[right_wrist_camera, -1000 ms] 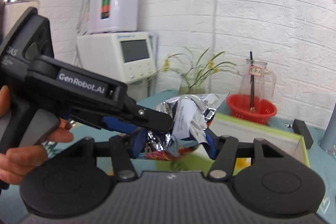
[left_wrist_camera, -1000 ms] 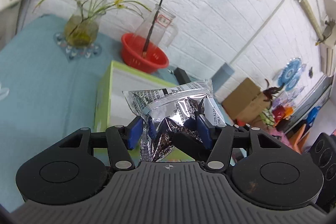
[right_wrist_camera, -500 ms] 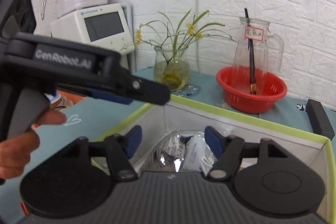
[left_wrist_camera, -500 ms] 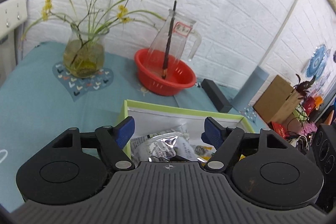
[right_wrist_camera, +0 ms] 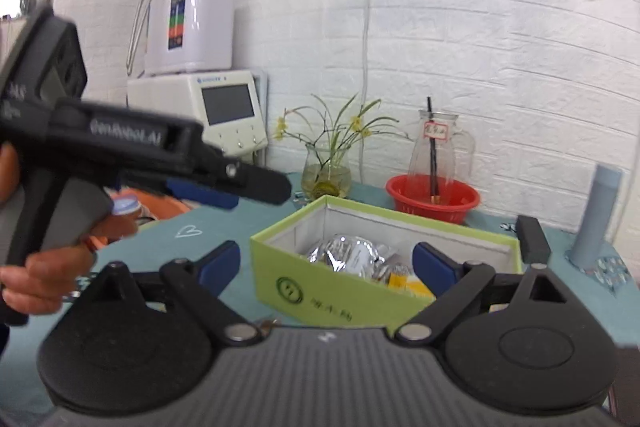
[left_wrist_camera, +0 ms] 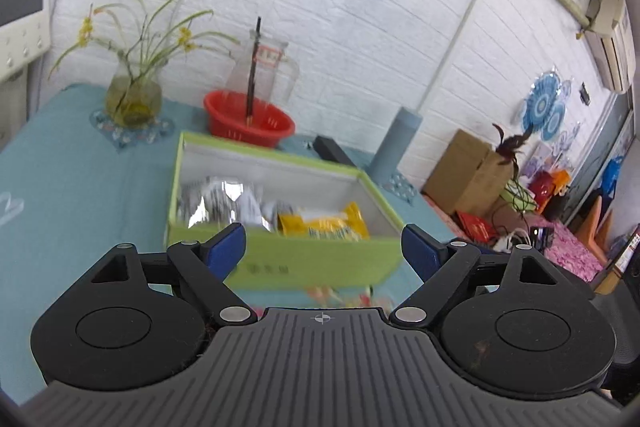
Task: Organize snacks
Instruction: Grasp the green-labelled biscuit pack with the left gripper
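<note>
The silver foil packet point(left_wrist_camera: 218, 201) lay inside the green box point(left_wrist_camera: 320, 261) at its left end, its long axis running across the box, beside a yellow snack bag point(left_wrist_camera: 324, 223) lying lengthwise to its right. The left gripper point(left_wrist_camera: 324, 251) and right gripper point(right_wrist_camera: 326, 265) hovered before the box, fingers spread wide, holding nothing.

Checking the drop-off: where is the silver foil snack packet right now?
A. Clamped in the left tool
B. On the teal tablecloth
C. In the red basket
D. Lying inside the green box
D: the silver foil packet lies inside the green box, beside a yellow packet; both tools, left and right, are open and empty.
</note>
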{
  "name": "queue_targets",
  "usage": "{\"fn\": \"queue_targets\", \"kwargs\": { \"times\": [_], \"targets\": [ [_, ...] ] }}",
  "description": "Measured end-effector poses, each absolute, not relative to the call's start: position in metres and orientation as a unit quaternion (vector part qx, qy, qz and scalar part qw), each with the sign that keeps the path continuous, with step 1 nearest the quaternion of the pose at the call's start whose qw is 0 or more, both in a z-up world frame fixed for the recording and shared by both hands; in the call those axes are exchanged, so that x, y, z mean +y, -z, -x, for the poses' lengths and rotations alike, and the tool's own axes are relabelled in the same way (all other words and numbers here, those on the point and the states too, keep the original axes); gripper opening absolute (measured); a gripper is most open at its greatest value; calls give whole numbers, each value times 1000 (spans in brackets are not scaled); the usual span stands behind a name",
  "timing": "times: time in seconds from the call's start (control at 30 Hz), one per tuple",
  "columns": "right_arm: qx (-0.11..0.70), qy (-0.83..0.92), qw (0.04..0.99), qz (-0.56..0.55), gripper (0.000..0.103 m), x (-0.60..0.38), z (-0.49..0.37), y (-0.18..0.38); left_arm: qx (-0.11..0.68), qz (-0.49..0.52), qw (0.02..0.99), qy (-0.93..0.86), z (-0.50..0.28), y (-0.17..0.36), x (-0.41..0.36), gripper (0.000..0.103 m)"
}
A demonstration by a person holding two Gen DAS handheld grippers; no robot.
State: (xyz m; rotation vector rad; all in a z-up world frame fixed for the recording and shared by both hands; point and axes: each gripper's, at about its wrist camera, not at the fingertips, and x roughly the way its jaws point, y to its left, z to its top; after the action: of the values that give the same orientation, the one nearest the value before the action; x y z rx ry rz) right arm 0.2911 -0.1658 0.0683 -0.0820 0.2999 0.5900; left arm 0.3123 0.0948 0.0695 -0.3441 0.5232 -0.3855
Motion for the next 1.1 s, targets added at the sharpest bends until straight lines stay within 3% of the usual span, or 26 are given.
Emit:
{"fn": "queue_targets", "kwargs": {
  "times": [0.27,0.7,0.93,1.1],
  "targets": [
    [200,-254,946,-15,100,-190,-200,-13,314,186,913,183,-237,-7,74,73],
    [304,-292,904,-74,100,-179,-207,30,406,183,854,267,-285,12,64,37],
    [291,-289,911,-38,102,-191,-199,25,399,151,835,348,-254,10,21,42],
    [296,-257,920,-28,102,-212,-170,29,350,125,886,278,-229,-13,15,43]
  ]
}}
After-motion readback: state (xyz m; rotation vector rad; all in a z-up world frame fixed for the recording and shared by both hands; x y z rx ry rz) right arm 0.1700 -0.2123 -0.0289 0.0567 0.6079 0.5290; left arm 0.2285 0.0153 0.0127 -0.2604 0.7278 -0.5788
